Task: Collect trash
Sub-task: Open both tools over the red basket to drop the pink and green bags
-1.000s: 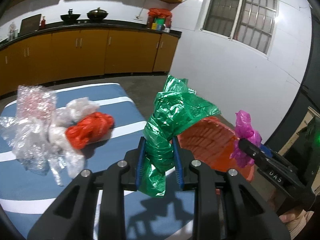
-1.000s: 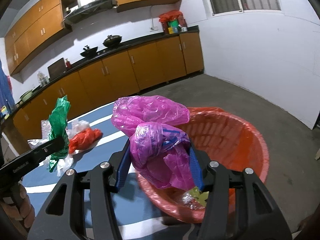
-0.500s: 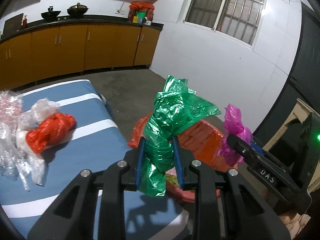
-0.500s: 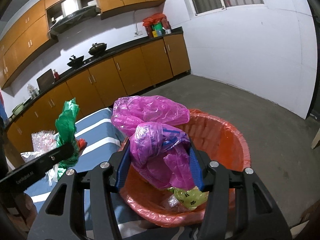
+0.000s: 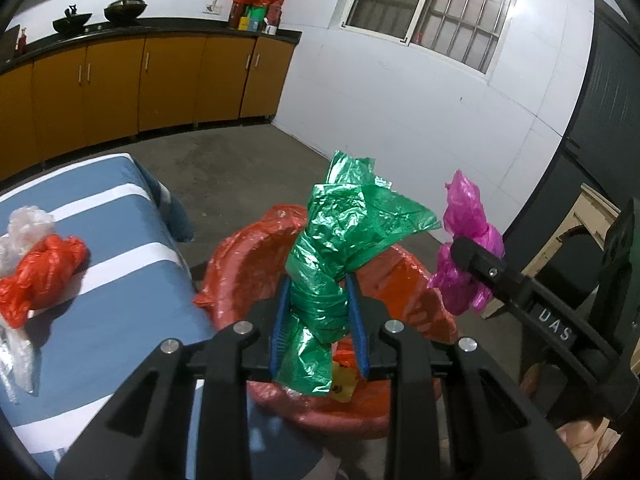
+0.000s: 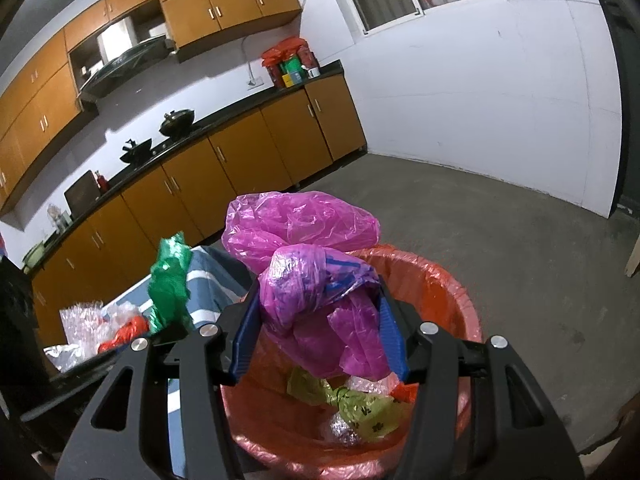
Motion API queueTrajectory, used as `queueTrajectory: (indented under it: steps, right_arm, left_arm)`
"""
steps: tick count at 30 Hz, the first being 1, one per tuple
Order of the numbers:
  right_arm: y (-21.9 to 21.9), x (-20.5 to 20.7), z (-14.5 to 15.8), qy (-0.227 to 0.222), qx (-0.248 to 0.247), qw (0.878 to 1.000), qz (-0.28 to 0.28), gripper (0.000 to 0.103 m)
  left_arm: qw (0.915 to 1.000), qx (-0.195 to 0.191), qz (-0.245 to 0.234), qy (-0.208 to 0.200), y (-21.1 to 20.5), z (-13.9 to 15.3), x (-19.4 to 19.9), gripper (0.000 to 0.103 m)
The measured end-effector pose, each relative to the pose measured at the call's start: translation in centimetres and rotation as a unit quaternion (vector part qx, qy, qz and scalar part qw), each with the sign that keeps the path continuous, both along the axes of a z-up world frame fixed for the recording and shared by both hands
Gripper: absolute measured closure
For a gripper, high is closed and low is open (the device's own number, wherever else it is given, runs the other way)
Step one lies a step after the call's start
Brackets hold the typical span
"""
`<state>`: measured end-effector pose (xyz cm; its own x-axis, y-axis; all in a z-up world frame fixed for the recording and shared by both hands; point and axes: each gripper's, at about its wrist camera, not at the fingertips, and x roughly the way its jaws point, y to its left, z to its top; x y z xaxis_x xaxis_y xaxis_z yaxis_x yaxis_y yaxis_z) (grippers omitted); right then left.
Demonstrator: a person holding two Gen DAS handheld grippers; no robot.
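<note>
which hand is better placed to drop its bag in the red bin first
Right, probably. In the right wrist view the right gripper holds the pink bag directly above the open red bin. The left gripper holds the green bag nearer the bin's table-side rim, just past the striped table.

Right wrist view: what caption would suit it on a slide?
Right claw holds pink bag over the red basin of trash.

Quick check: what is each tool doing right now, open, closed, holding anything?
Left tool: closed on the crumpled green plastic bag.
Right tool: closed on the crumpled magenta plastic bag, over the red-lined basin.
</note>
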<state>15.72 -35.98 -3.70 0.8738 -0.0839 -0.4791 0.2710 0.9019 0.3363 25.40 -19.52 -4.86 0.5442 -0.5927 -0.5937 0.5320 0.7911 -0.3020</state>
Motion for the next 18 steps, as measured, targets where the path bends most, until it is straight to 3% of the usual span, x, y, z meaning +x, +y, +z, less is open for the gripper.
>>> queueTrajectory:
  steps: [4, 13, 18]
  right_arm:
    - [-0.3, -0.2, -0.4, -0.003, 0.000, 1.000, -0.003, 0.047]
    - [-0.4, -0.6, -0.4, -0.013, 0.008, 1.000, -0.012, 0.033]
    - [-0.1, -0.9, -0.4, -0.009, -0.002, 1.000, -0.019, 0.032]
  left_arm:
    - [1.0000, 0.000, -0.007, 0.006, -0.9, -0.5, 0.5, 0.075]
    - [0.9997, 0.005, -0.003, 0.022, -1.0, -1.7, 1.0, 0.055]
    - [0.9994, 0.013, 0.021, 0.023, 0.5, -2.0, 0.8, 0.048]
